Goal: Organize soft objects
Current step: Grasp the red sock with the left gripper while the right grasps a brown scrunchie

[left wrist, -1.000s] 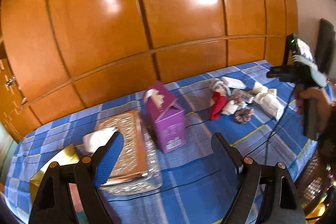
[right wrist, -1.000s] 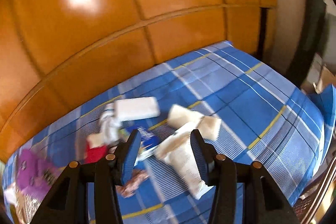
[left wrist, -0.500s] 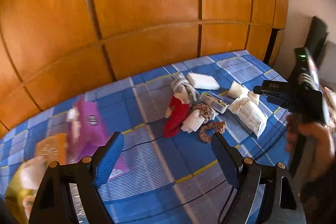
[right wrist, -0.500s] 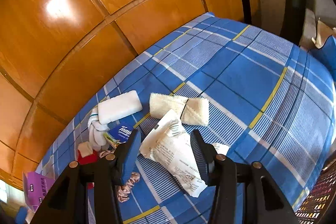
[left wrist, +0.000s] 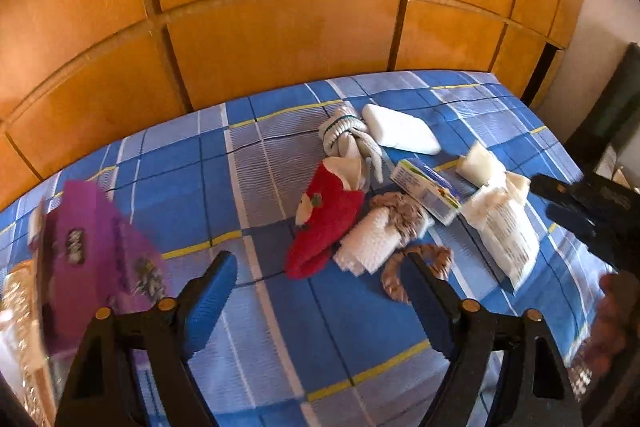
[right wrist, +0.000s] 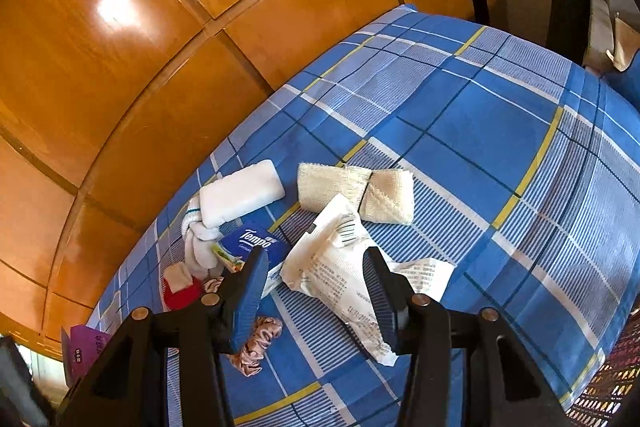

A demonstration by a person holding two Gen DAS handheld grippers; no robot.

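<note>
A pile of soft things lies on the blue plaid bedspread [left wrist: 352,327]: a red sock [left wrist: 324,223], a knotted grey-white sock [left wrist: 348,139], a white pack [left wrist: 400,133], a Tempo tissue pack [right wrist: 256,243], a printed white bag [right wrist: 340,267], a brown scrunchie [left wrist: 416,263] and a cream folded cloth [right wrist: 356,191]. My left gripper [left wrist: 320,295] is open and empty, just short of the red sock. My right gripper [right wrist: 318,287] is open, its fingers on either side of the printed bag, above it.
A purple carton [left wrist: 96,251] stands at the left of the bed, beside a clear tray at the frame edge. Orange wooden wardrobe doors [left wrist: 280,27] run along the far side. The bed's right edge [right wrist: 600,367] drops off near a dark woven thing.
My left gripper has swung right from the purple carton and tray to face the pile. My right gripper has moved closer over the printed bag. Both stay open.
</note>
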